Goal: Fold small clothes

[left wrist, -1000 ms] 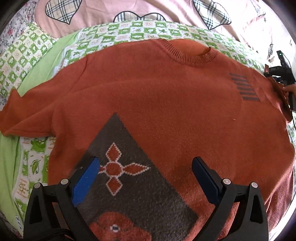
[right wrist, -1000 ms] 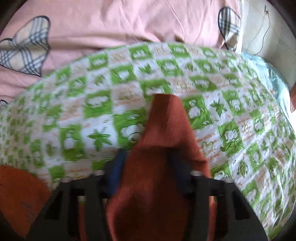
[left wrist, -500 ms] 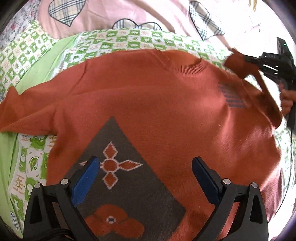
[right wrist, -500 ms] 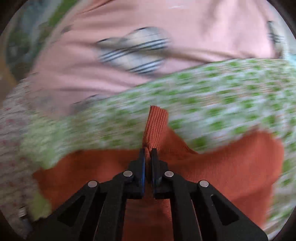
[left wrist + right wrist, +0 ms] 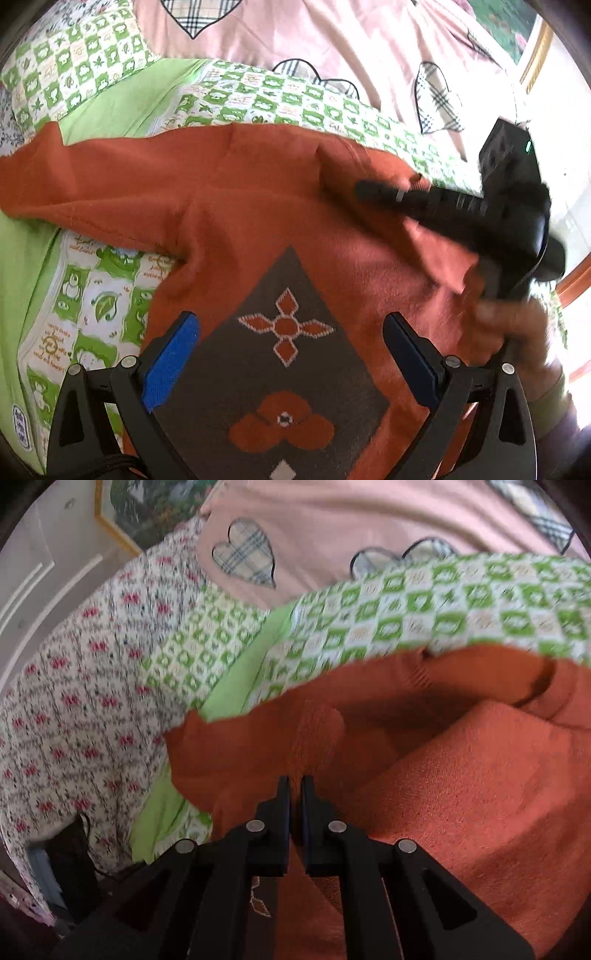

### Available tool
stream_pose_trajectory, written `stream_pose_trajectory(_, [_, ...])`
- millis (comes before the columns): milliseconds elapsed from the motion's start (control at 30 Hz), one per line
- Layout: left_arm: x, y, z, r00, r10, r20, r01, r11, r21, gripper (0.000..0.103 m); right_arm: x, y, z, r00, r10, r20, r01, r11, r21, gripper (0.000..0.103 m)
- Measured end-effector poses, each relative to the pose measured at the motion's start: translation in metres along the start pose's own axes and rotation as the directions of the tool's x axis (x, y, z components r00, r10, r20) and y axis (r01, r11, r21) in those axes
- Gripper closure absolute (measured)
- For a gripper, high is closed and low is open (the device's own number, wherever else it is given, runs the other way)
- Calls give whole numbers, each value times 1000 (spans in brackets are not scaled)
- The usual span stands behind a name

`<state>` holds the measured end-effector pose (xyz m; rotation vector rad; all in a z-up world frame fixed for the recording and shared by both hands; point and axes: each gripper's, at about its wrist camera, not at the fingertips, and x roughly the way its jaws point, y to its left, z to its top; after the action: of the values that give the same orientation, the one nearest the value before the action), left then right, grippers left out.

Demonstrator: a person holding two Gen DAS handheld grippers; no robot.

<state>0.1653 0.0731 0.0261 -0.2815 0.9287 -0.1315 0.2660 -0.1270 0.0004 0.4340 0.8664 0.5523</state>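
An orange knit sweater (image 5: 258,206) with a grey diamond and flower pattern lies front up on a green checked blanket (image 5: 258,99). My left gripper (image 5: 291,354) is open and empty, its blue pads hovering over the grey pattern near the hem. My right gripper (image 5: 295,786) is shut on the sweater's right sleeve (image 5: 317,734) and holds it over the sweater's chest. The right gripper also shows in the left wrist view (image 5: 373,192), above the sweater's right side. The left sleeve (image 5: 55,184) lies stretched out to the left.
A pink quilt with plaid hearts (image 5: 332,40) lies behind the blanket. A floral sheet (image 5: 74,701) covers the bed's left side. A framed picture (image 5: 147,513) hangs on the wall. A dark object with a cable (image 5: 74,864) sits at the bed's edge.
My right gripper has carried the right sleeve leftward, from the bed's right side over the sweater's body. My left gripper stayed open and drew back slightly toward the hem.
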Motion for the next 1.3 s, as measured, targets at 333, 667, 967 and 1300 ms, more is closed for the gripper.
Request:
stream_pose_trajectory(333, [47,-5,68,994,-107,-18,107,994,0,3,-40,-18,-27,1000,-15,19,14,997,82,63])
stream_pose_trajectory(667, [139,-17,117,977,-118,-177,129,990,50,86,-102,-33,-61,989,-127,78,113,980,164,63])
stream_pose_trajectory(967, [50,7,70,975,-208,79,202,976,79,97,-139,-31,-74,975,-162,155,135,976,174,63])
stream_pose_trajectory(1300, [106,17,76,964,-233,-131,242,969,55,72,-163,-43,-89,960,-221,172,182,959,218,63])
